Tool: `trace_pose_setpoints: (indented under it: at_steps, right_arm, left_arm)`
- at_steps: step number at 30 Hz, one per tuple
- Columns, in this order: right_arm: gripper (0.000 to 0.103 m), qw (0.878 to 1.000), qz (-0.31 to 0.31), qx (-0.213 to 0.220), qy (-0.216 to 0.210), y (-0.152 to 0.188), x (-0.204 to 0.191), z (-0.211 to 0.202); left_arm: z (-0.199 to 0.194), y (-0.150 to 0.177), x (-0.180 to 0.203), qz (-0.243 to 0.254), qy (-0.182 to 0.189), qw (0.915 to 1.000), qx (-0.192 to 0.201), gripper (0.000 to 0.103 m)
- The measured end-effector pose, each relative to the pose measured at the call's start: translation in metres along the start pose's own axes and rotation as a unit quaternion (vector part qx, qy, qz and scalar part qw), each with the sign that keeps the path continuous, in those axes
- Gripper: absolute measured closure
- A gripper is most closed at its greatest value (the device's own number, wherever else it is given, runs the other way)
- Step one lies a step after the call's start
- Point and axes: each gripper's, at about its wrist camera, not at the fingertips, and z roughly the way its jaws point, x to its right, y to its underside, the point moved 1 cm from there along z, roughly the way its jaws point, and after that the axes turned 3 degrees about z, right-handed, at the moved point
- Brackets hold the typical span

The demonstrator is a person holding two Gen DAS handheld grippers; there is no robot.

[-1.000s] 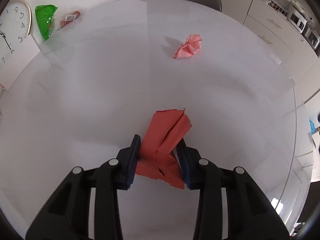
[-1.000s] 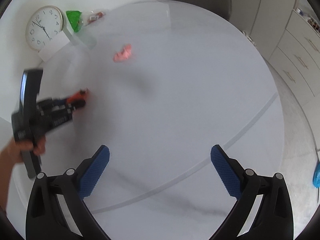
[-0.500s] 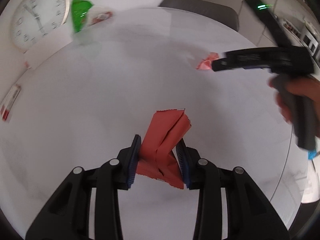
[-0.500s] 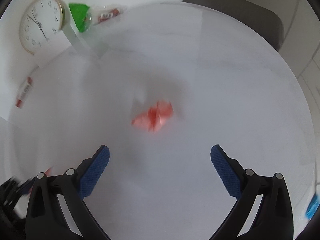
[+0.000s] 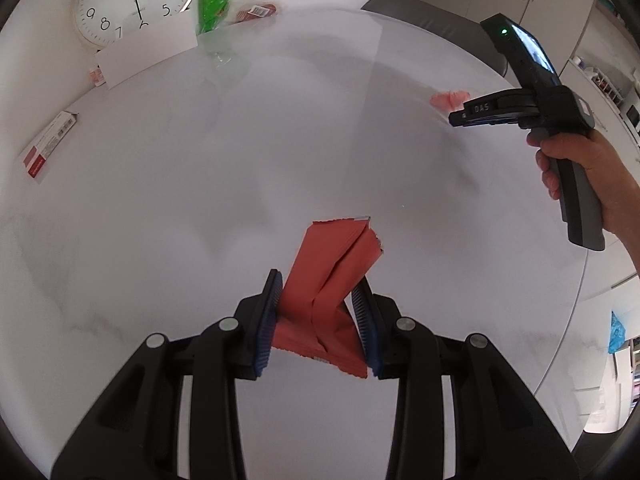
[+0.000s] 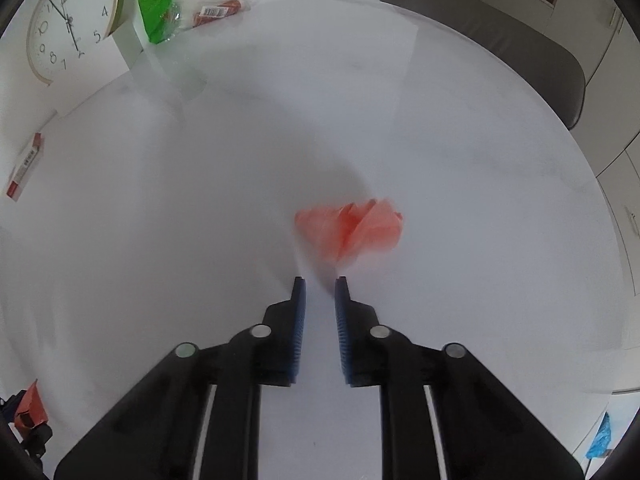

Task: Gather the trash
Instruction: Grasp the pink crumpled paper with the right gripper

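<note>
Left gripper [image 5: 318, 312]: its blue pads are clamping a folded red paper [image 5: 328, 280], which is sticking out past the fingertips above the white round table [image 5: 160, 200].
Red paper: it is creased into several flaps, with its torn lower edge hanging between the black fingers.
Right gripper [image 6: 320, 300]: its jaws have just been closing and are now standing nearly together with only a thin gap showing; nothing is lying between the pads.
Crumpled pink paper [image 6: 352, 228]: it is lying on the table just beyond the right gripper's fingertips, a little to their right; it is showing blurred in the right wrist view, so whether the tips are touching it is hard to say, though they appear to be stopping short of it.
Same pink paper from the left wrist view [image 5: 450, 98]: it is peeking out behind the right gripper [image 5: 460, 117] near the far right rim.
Person's hand [image 5: 580, 164]: it is gripping the grey handle of the right gripper.
Green bag [image 6: 156, 8]: it is lying at the far edge of the table beside a clear wrapper with a barcode label [image 6: 212, 8].
Wall clock [image 6: 72, 20]: it is leaning at the far left, just beside the green bag.
Small red-and-white box [image 6: 26, 168]: it is lying by the left rim, well apart from both papers.
Grey chair [image 6: 500, 44]: it is standing behind the far side of the table.
</note>
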Motion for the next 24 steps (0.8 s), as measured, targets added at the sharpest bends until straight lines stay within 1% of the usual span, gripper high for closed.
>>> trace_pose_setpoints:
  at_steps: [4,5,6,7,8,10,11,16,19,21,22,23,24]
  right_arm:
    - [0.087,1.0,0.01,0.01,-0.009,0.01,0.003,-0.018]
    - [0.085,1.0,0.012,0.012,-0.013,0.013,0.005,-0.023]
    - [0.079,1.0,0.016,0.017,-0.019,0.013,0.007,-0.028]
    - [0.057,0.999,0.021,0.02,-0.023,0.013,0.009,-0.031]
    - [0.041,0.999,0.029,0.028,-0.023,0.011,0.013,-0.036]
    - [0.034,0.998,0.031,0.044,-0.017,0.003,0.015,-0.039]
    - [0.032,0.999,0.025,0.045,-0.016,-0.002,0.016,-0.037]
    - [0.03,0.999,-0.015,0.032,-0.003,-0.023,0.013,-0.013]
    - [0.03,0.999,-0.026,0.019,-0.01,-0.032,0.011,0.006]
    - [0.031,0.999,-0.038,0.008,-0.002,-0.034,0.009,0.017]
    - [0.032,0.999,-0.046,0.0,0.007,-0.036,0.008,0.022]
    - [0.04,0.999,-0.05,-0.004,0.012,-0.036,0.007,0.025]
    - [0.046,0.999,-0.05,-0.003,0.006,-0.037,0.008,0.026]
  left_arm:
    - [-0.009,0.0,0.003,0.0,0.009,0.9999,0.006,0.067]
    - [-0.01,0.001,0.004,-0.002,0.011,0.9999,0.006,0.067]
    - [-0.01,-0.001,0.003,-0.004,0.014,0.9999,0.006,0.067]
    - [-0.012,-0.001,0.003,-0.005,0.016,0.9998,0.007,0.067]
    - [-0.014,0.001,0.005,-0.006,0.017,0.9998,0.009,0.067]
    - [-0.014,0.001,0.006,-0.005,0.019,0.9997,0.01,0.067]
    - [-0.014,0.0,0.006,-0.004,0.02,0.9997,0.011,0.067]
    - [-0.01,-0.006,0.001,-0.008,0.022,0.9996,0.014,0.067]
    - [-0.007,-0.012,-0.002,-0.012,0.023,0.9995,0.017,0.067]
    - [-0.004,-0.015,-0.002,-0.012,0.021,0.9996,0.017,0.067]
    - [-0.003,-0.016,-0.003,-0.011,0.019,0.9996,0.017,0.067]
    - [-0.003,-0.017,-0.002,-0.01,0.018,0.9996,0.018,0.067]
    - [-0.003,-0.018,-0.002,-0.009,0.018,0.9996,0.019,0.067]
